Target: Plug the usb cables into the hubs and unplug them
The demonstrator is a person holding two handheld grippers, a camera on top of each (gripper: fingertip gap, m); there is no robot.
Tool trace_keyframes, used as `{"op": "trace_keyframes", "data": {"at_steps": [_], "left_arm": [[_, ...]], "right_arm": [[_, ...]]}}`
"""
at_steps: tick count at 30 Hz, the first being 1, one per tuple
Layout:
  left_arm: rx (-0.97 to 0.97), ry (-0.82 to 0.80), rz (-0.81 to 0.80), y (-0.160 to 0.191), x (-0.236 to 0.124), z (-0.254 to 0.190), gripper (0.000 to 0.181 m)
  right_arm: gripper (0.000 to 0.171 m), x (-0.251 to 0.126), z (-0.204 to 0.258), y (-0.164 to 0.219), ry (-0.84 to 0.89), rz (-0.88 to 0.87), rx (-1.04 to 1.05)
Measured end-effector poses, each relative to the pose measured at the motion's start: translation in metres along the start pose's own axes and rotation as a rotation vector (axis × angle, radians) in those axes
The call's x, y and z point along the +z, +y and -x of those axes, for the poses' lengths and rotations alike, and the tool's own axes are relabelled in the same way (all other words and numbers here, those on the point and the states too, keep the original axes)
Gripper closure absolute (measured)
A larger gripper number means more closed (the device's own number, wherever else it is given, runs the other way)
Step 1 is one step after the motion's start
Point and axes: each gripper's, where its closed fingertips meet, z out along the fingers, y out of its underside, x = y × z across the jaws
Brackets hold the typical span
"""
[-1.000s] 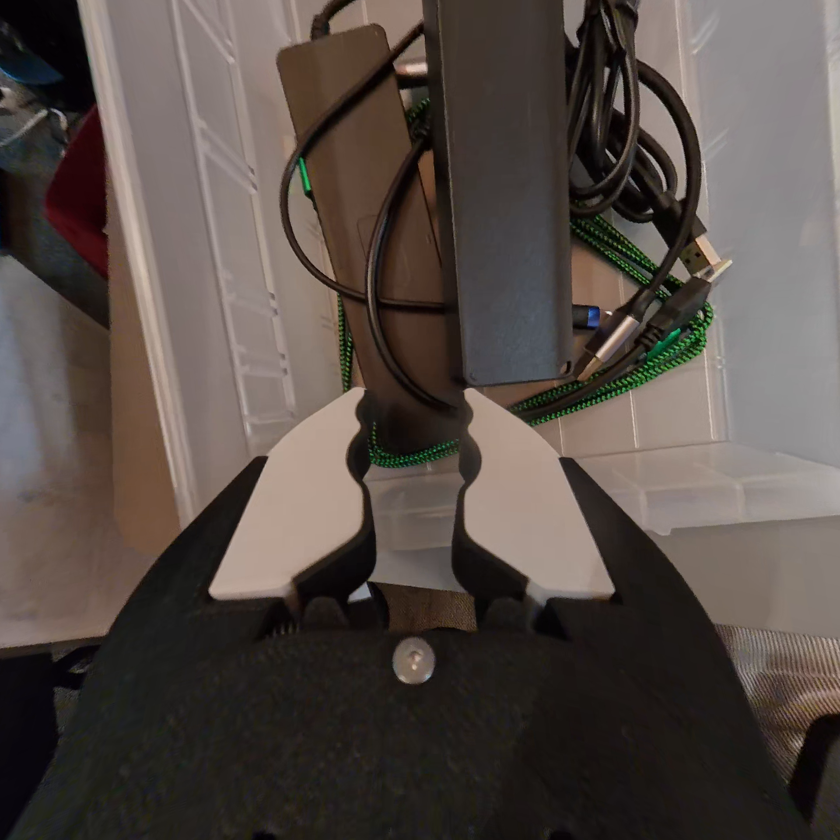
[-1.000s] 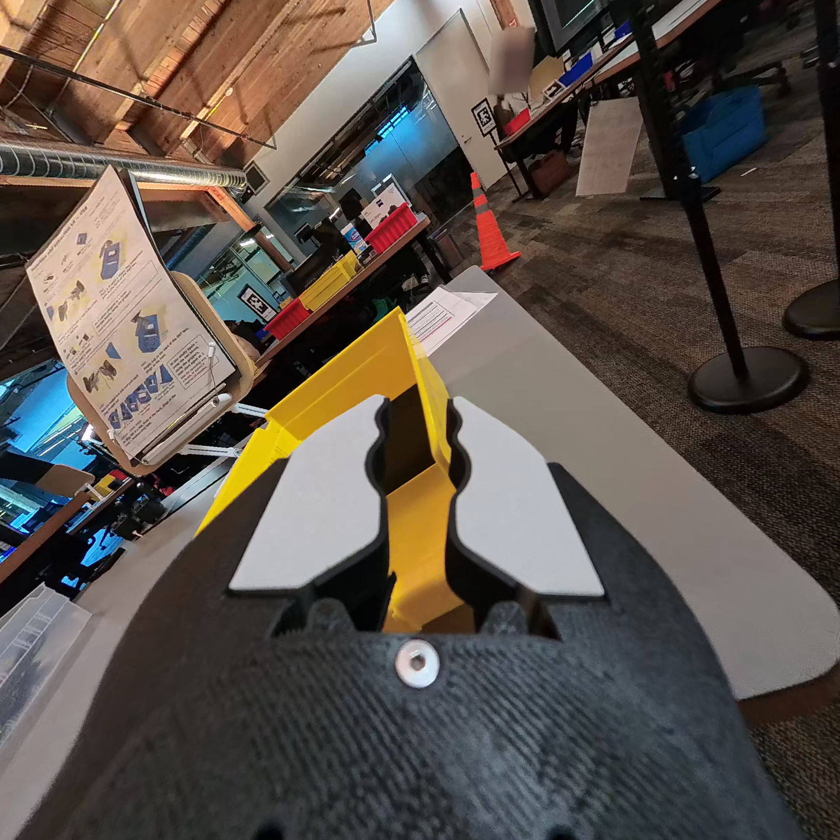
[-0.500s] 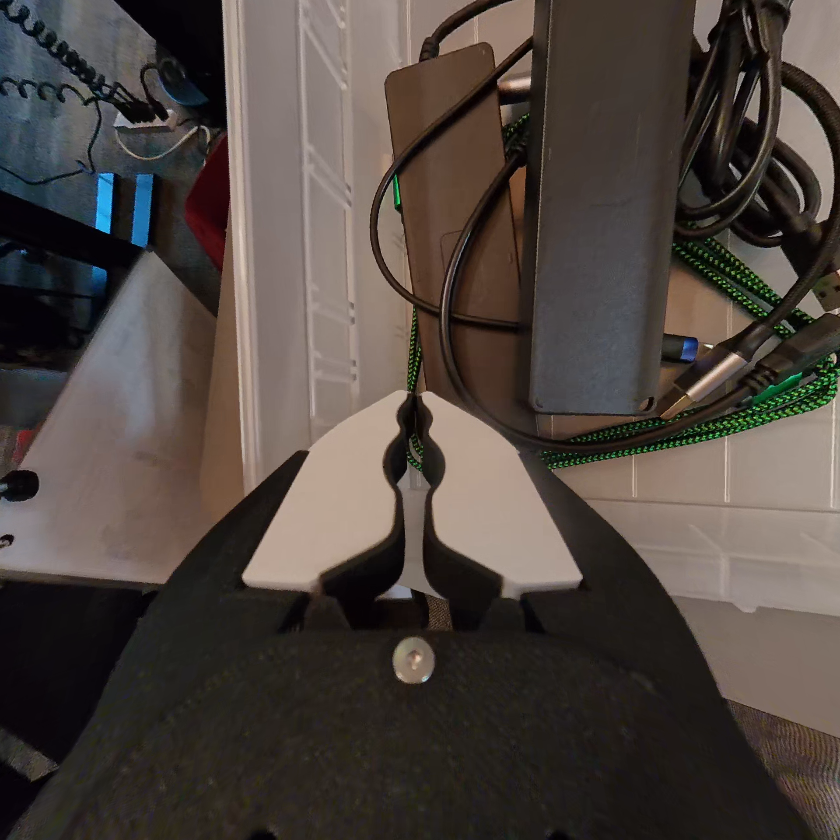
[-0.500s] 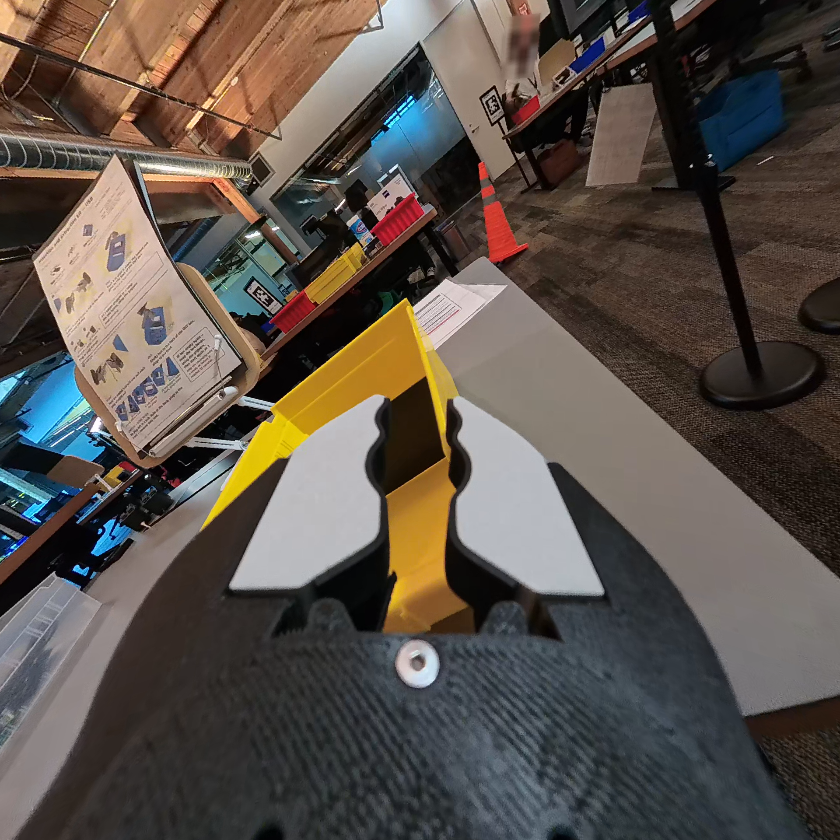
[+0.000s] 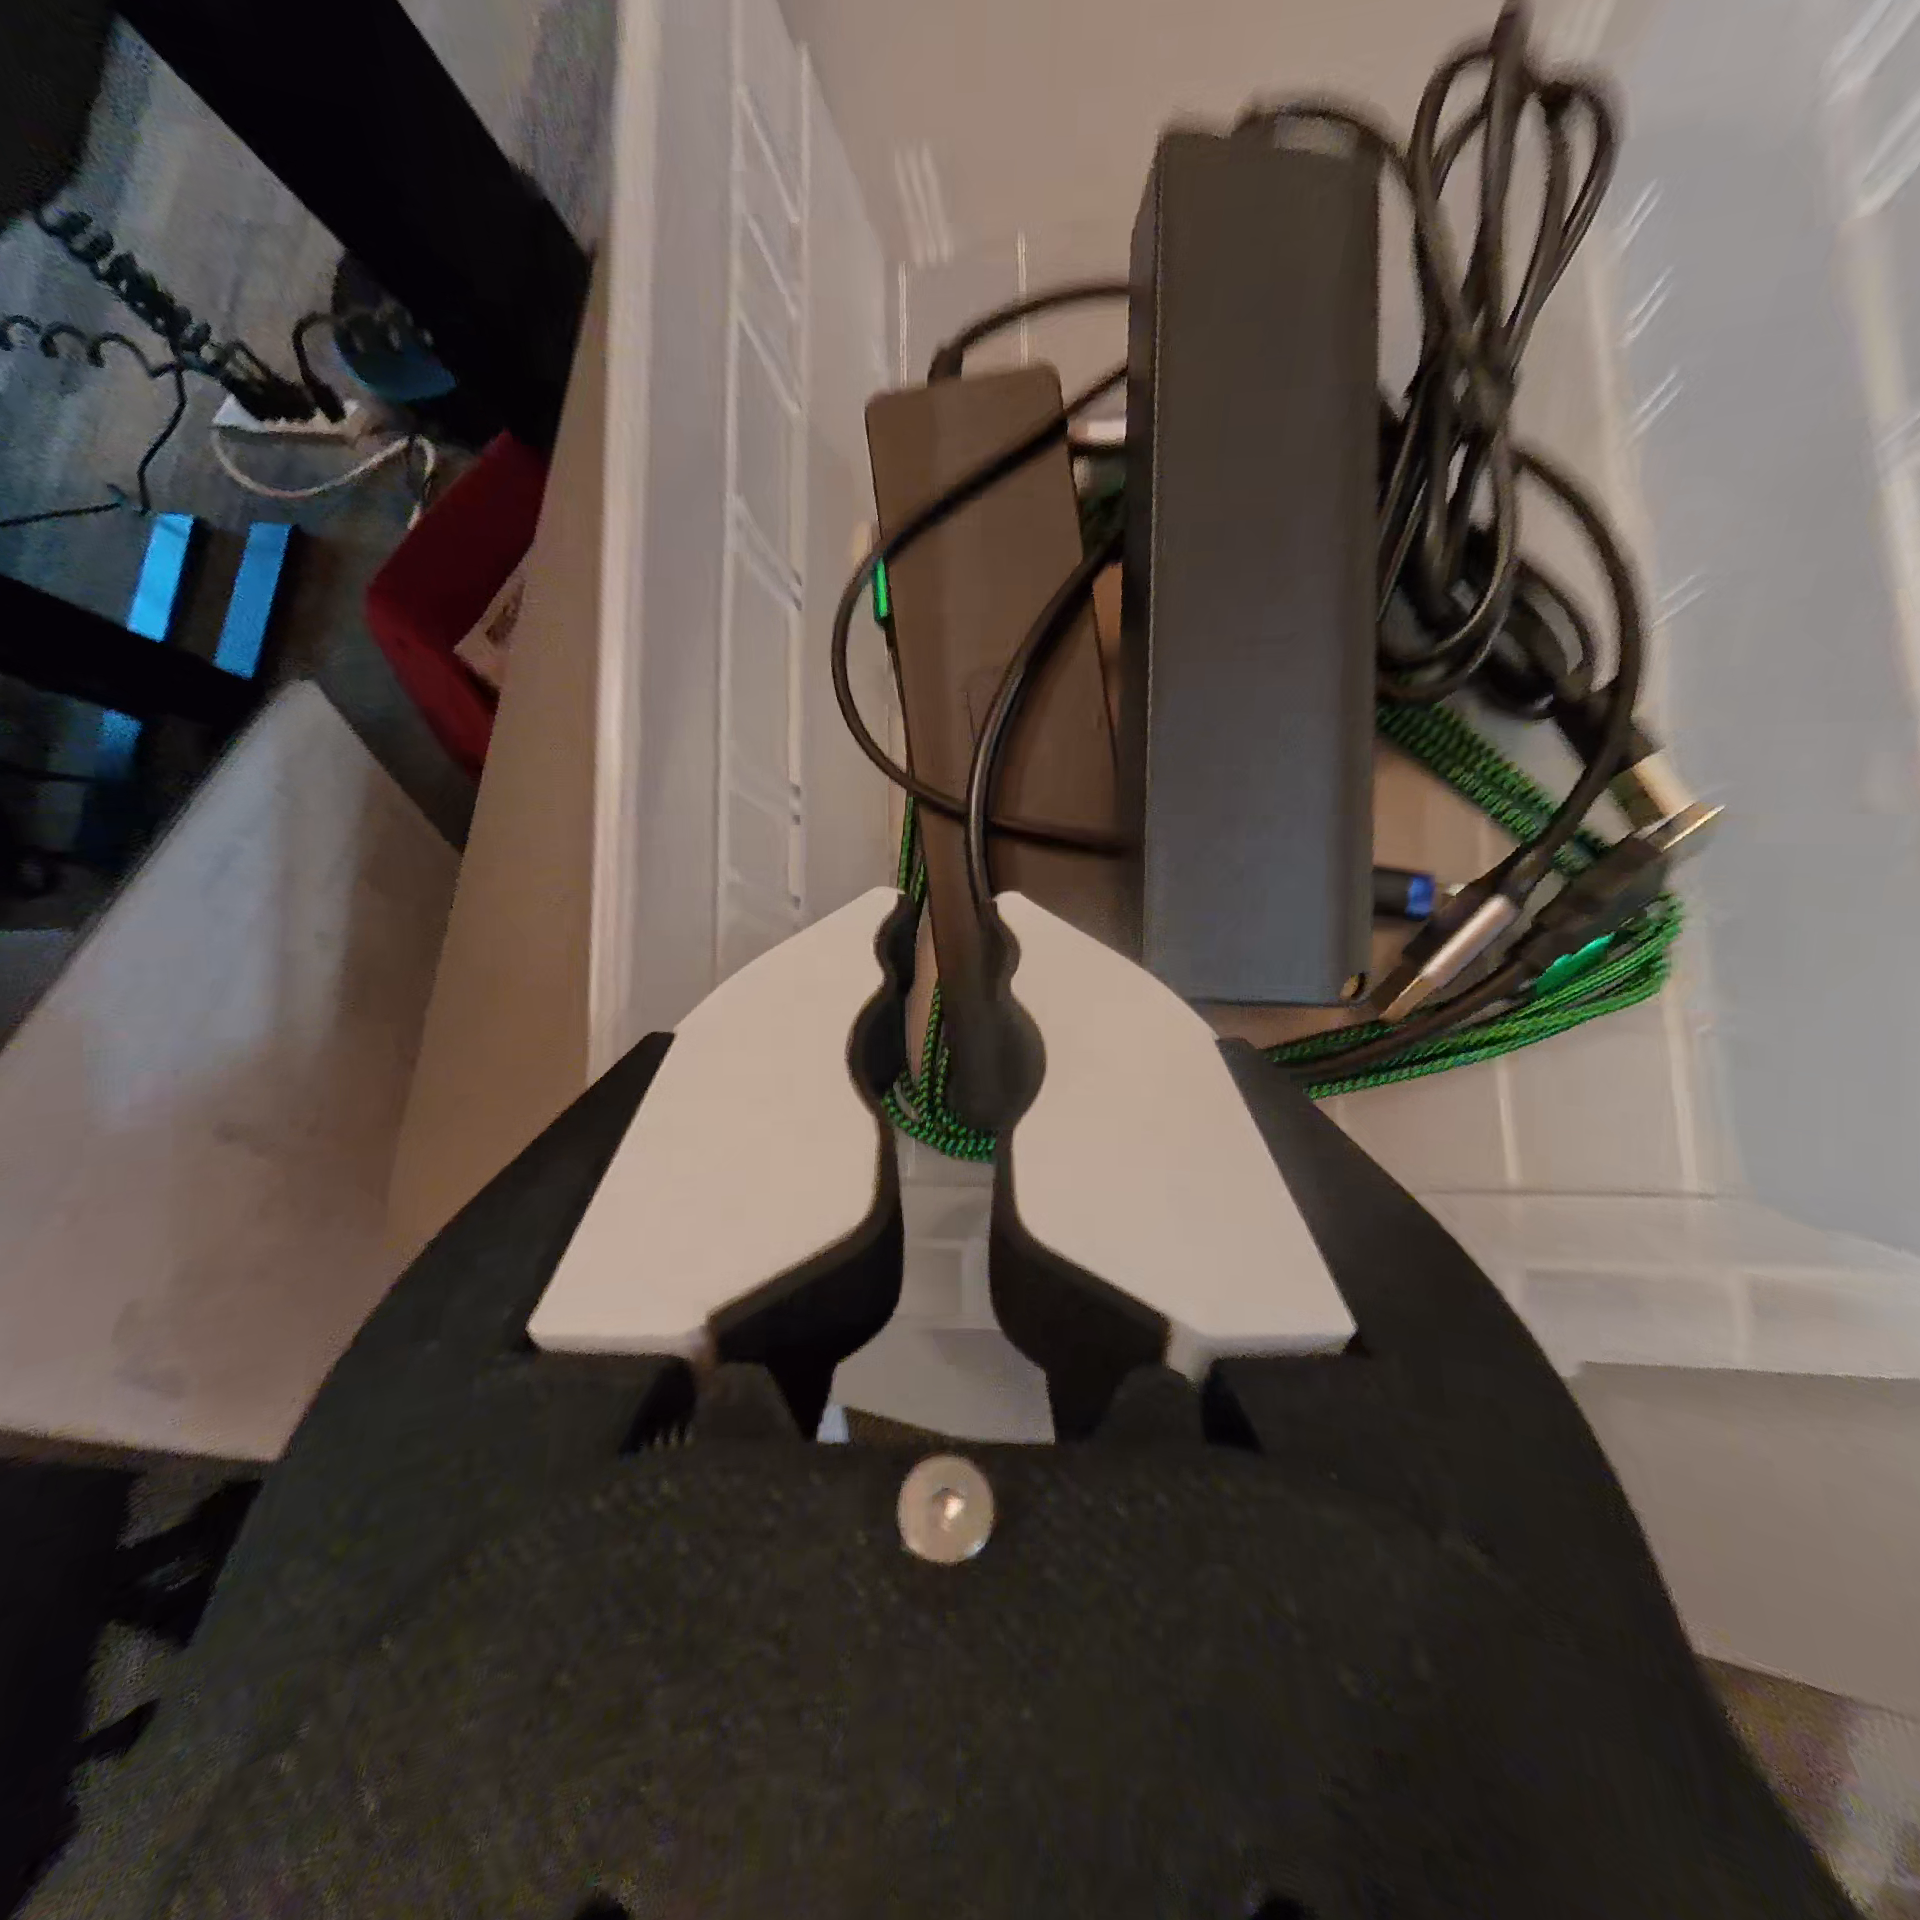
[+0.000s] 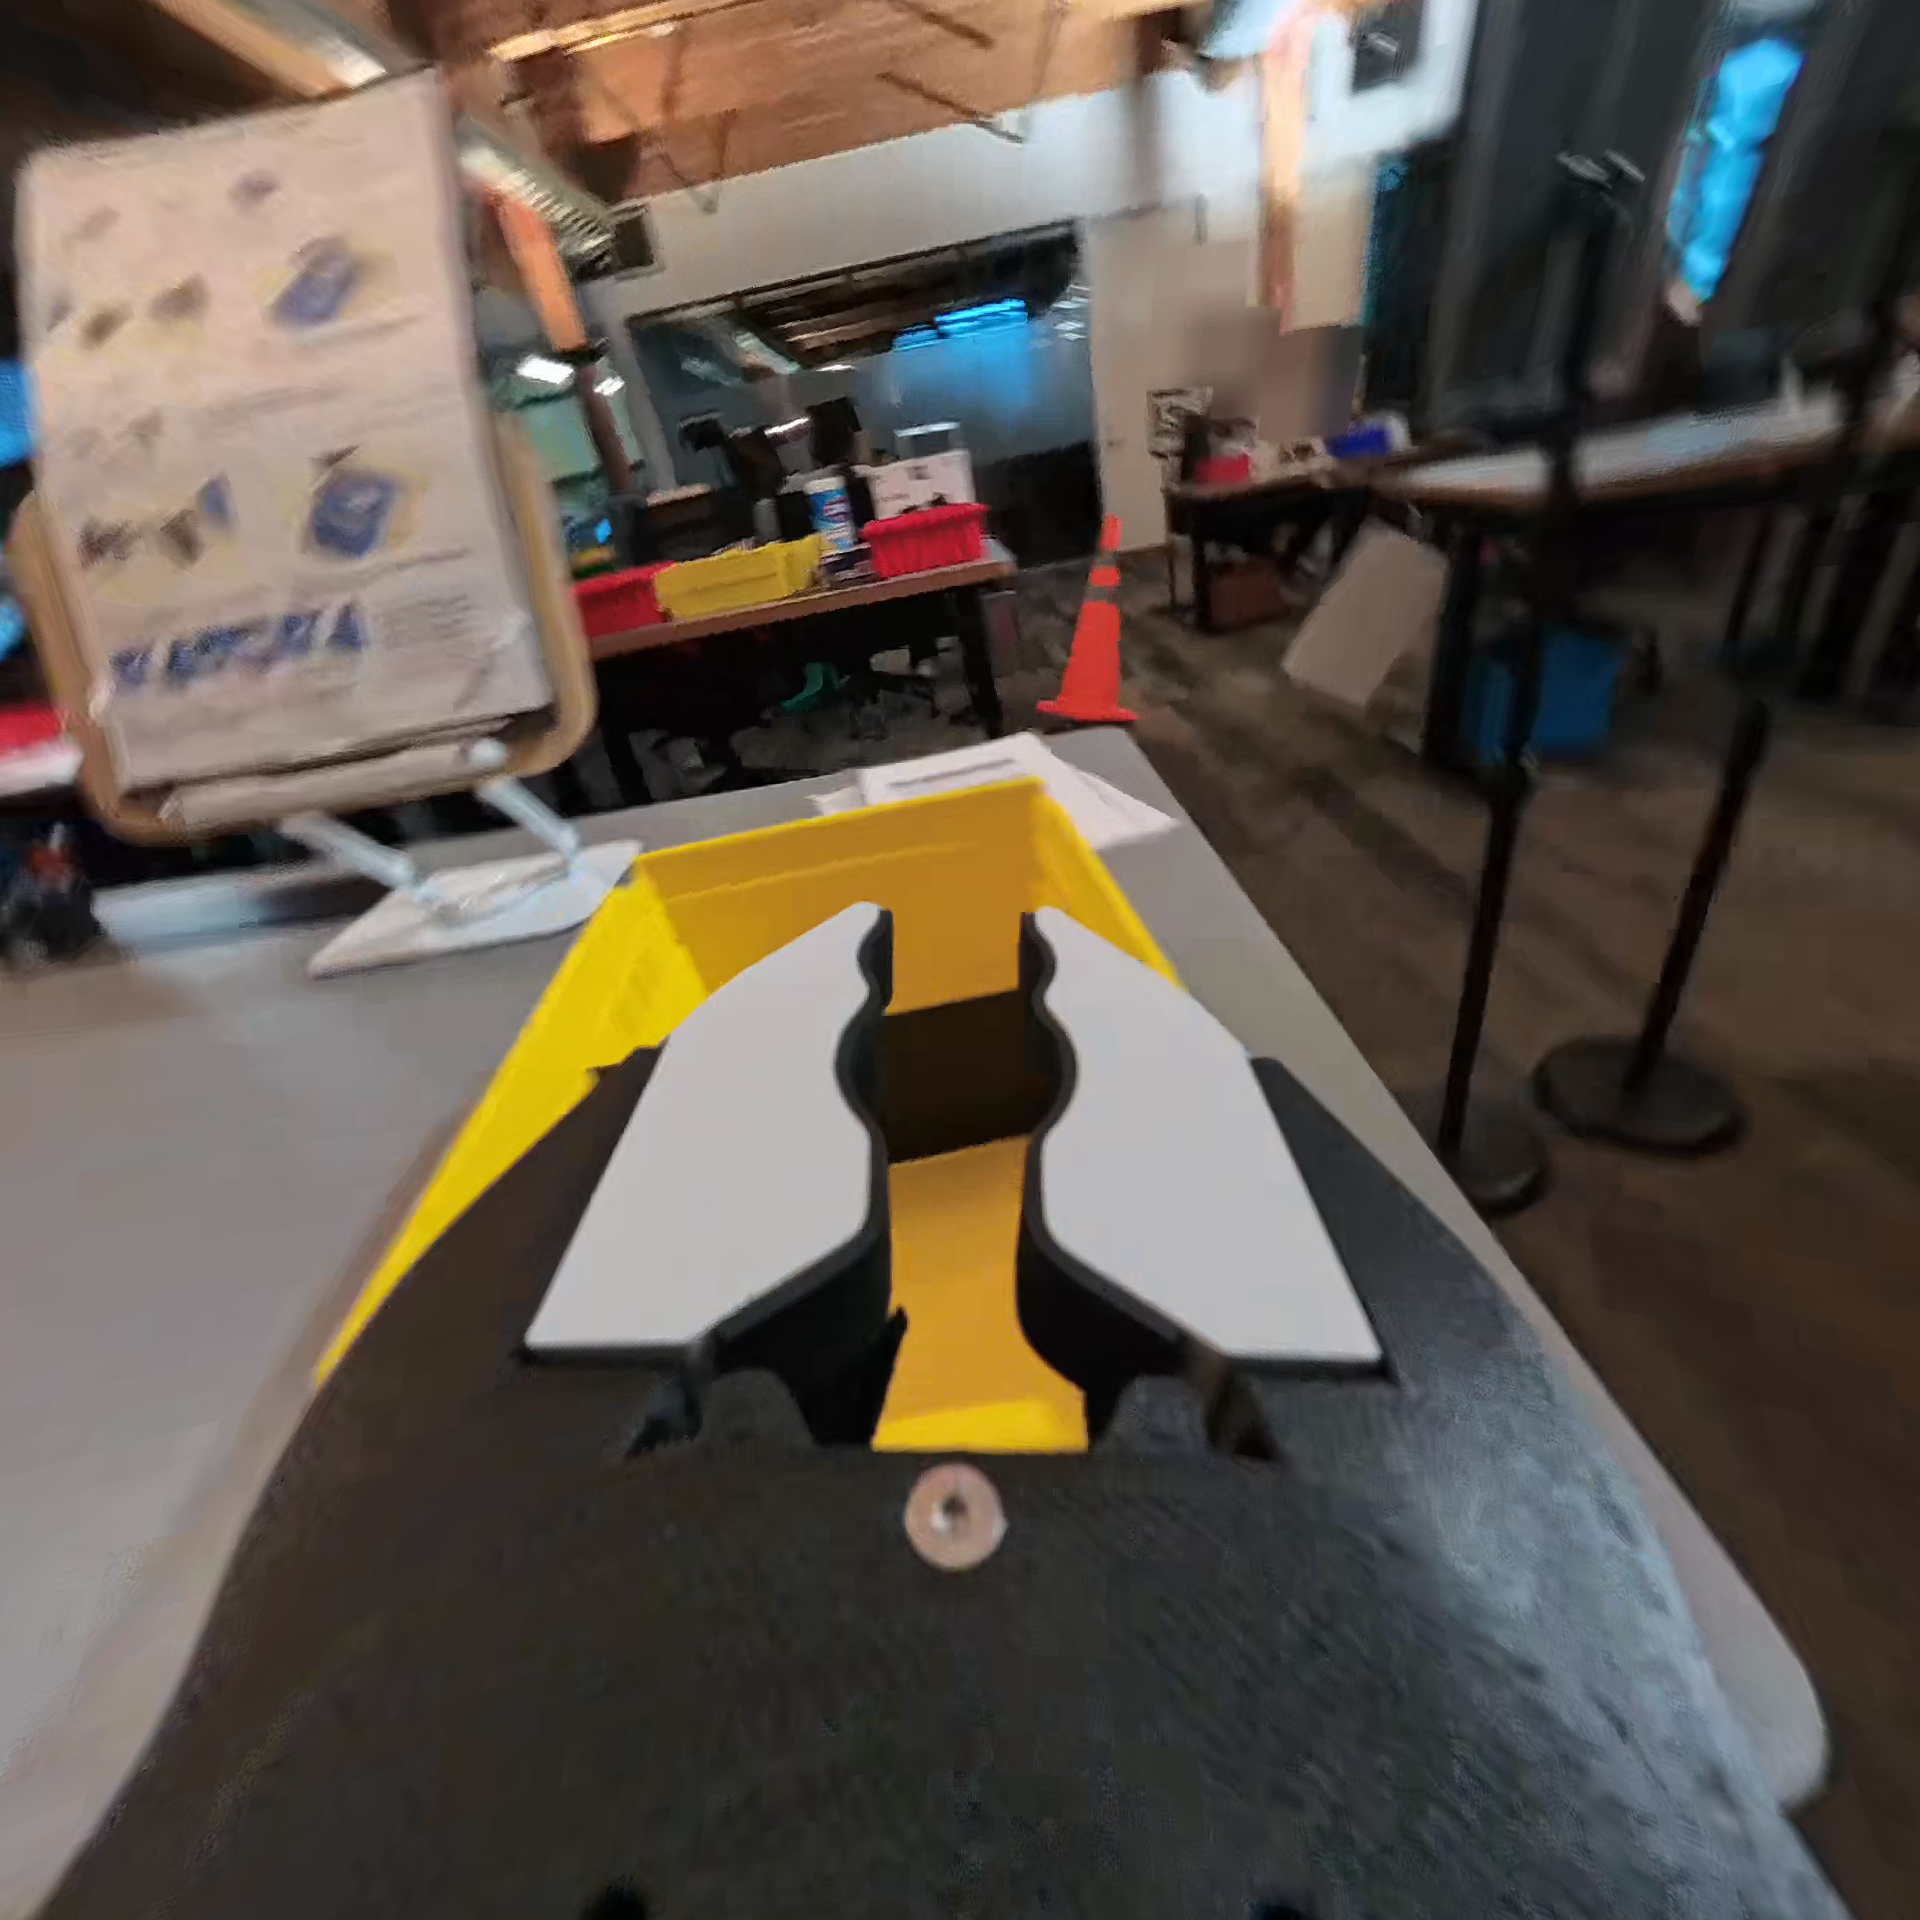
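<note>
While both grippers stand parted and empty, two dark hubs lie lengthwise in a clear bin (image 5: pixel 665 727).

From the left wrist view, the left gripper (image 5: pixel 948 909) hangs over the near end of the slimmer hub (image 5: pixel 971 582), jaws a narrow gap apart; the wider hub (image 5: pixel 1252 623) lies parallel just right, both long axes running away from the camera. Black cables (image 5: pixel 1496 436) and a green braided cable (image 5: pixel 1475 997) crowd the right side, leaving little room. Motion blur softens the plugs. The right gripper (image 6: pixel 956 925) hovers over a yellow bin (image 6: pixel 862 873) on a grey table (image 6: pixel 208 1143).
</note>
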Motion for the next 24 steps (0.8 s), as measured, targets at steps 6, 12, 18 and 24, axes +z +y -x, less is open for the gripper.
{"op": "trace_keyframes", "data": {"at_steps": [6, 12, 18, 24], "left_arm": [[-0.102, 0.033, -0.198, -0.028, -0.031, 0.004, 0.164], [-0.067, 0.011, -0.212, -0.023, -0.041, 0.005, 0.162], [-0.1, 0.095, -0.226, -0.011, -0.046, -0.005, 0.16], [-0.143, 0.12, -0.216, 0.012, -0.04, 0.001, 0.161]], "right_arm": [[0.148, 0.03, 0.246, 0.022, -0.53, 0.11, -0.219], [0.147, 0.064, 0.523, 0.07, -1.071, 0.249, -0.315], [0.155, 0.099, 0.739, 0.105, -1.319, 0.257, -0.65], [0.153, 0.087, 0.822, 0.147, -1.401, 0.42, -0.601]]}}
